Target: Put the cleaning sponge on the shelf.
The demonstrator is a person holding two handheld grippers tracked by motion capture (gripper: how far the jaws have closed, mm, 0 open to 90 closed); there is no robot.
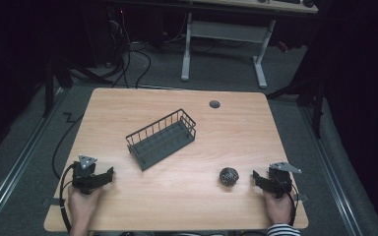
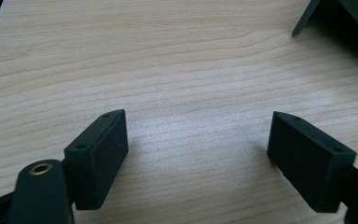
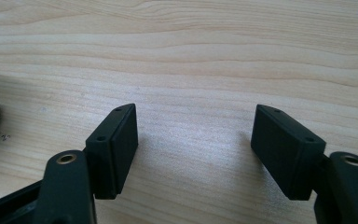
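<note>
Wooden tabletop (image 1: 177,206) is where I start: my scrubber ball (image 1: 229,176) sits lower right, untouched, just beside my right gripper (image 1: 257,177), whose jaws stand apart and empty. Nothing looks done; my left gripper (image 1: 109,174) gapes empty at lower left, the wire basket (image 1: 161,138) mid-frame holds nothing.

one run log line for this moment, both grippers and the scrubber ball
left gripper: open, empty | right gripper: open, empty, beside steel-wool ball, apart | wire basket: mid-table, empty
</note>
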